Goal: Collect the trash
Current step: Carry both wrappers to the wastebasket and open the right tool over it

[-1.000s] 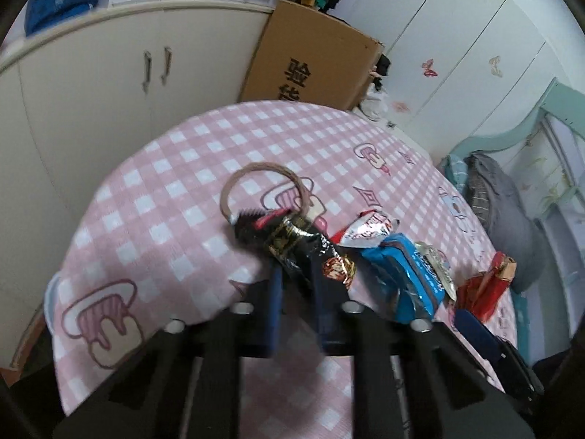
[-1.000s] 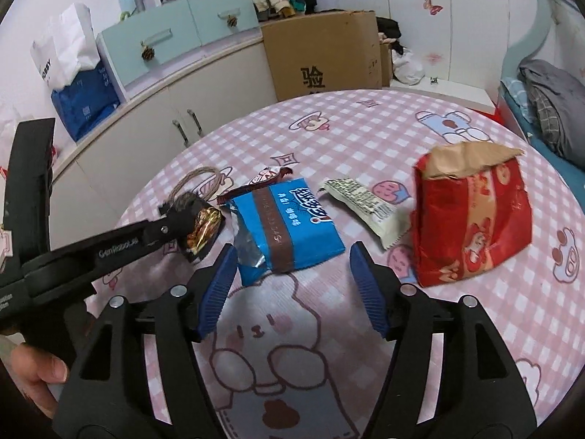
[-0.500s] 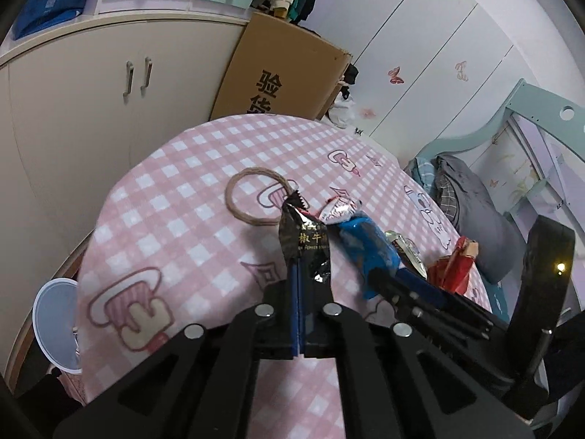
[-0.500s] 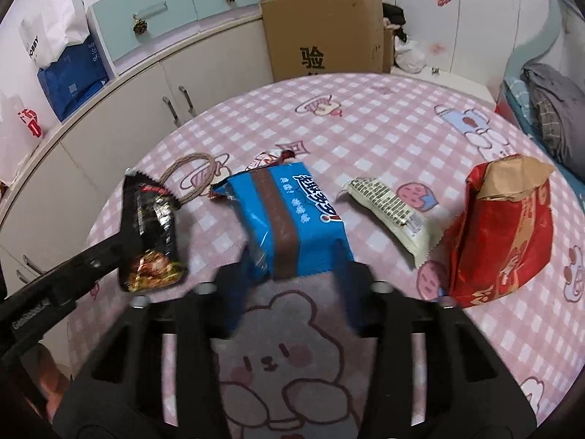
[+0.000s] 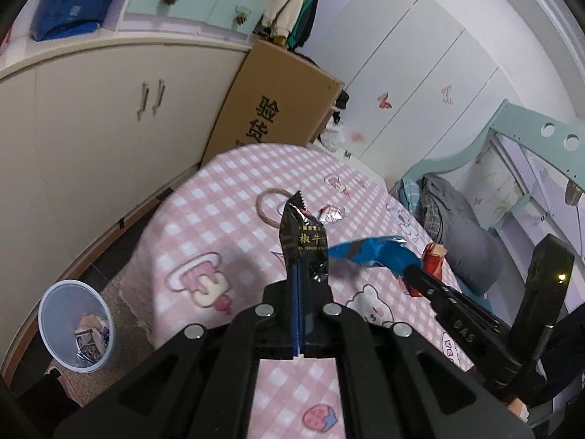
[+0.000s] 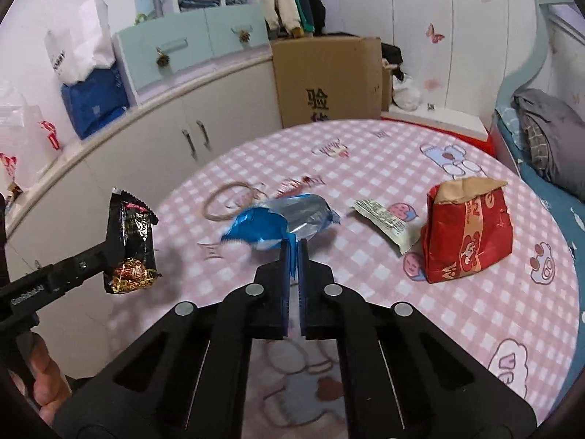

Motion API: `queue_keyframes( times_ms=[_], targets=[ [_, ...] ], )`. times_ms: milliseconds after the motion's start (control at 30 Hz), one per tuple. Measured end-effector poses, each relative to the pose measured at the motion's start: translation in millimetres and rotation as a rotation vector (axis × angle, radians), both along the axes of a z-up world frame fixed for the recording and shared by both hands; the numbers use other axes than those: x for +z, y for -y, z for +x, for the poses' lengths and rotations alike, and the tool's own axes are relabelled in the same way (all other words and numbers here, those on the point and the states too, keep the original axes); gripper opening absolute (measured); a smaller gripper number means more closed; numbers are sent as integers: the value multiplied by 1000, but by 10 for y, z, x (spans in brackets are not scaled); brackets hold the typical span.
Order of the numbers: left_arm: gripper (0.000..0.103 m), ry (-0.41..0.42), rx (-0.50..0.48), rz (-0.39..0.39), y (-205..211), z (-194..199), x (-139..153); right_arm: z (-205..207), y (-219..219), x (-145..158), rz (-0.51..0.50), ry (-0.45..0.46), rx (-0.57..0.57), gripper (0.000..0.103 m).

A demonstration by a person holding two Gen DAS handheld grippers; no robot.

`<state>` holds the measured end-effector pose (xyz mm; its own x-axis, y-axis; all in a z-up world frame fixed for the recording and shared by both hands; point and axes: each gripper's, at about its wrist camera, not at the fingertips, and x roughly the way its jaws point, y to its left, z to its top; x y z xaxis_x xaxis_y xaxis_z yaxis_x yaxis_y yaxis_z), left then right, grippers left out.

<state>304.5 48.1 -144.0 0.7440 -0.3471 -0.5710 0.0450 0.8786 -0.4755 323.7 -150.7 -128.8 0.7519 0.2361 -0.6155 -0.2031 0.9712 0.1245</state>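
My left gripper (image 5: 299, 265) is shut on a black snack wrapper (image 5: 303, 241), which stands upright in the air above the pink checked table (image 5: 204, 226). In the right wrist view that wrapper (image 6: 129, 245) hangs at the left, off the table's edge. A crumpled blue wrapper (image 6: 263, 225) is lifted just above the cloth, with my right gripper (image 6: 293, 248) shut on its near edge. On the table lie a red bag (image 6: 468, 234), a pale wrapper (image 6: 387, 223) and a small red and silver wrapper (image 5: 331, 214).
A round bin (image 5: 73, 325) with scraps in it stands on the floor left of the table. A twine ring (image 6: 228, 205) lies on the cloth. Cupboards (image 5: 91, 139) and a cardboard box (image 6: 329, 80) stand behind; a bed (image 6: 548, 139) is at the right.
The left gripper closed on the black wrapper and lifted it off the table, drawing back toward the left edge. The right gripper closed on the blue wrapper and raised it, crumpling it.
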Motion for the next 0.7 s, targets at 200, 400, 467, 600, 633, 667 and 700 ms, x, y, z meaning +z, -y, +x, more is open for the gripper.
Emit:
queue_keyframes(
  times_ms=[200,400,467,600,633,667,700],
  targets=[
    [0,35,60,-13,-386,-280,105,-242,-413,238,35,50,100,4],
    [0,37,194,-27,-1019,-627,56,-396,-1187,244,61,49,259,4],
    [0,23,268,-18,-1289,-744,-11,-406,-1470,178,62,31,308,4],
    [0,-15,393,-15,-1778,-924,-204,-393,-2027,-58,57,-20,392,4],
    [0,-33,434,-8,-1929,-974,-278,-388,-2175,-143,51,-37,413,4],
    [0,-49,464,1,-2035,-1006,-337,-397,-2325,-234,44,-59,433,4],
    [0,-70,502,9,-2177,-1043,-432,-387,-2442,-318,40,-76,447,4]
  ],
)
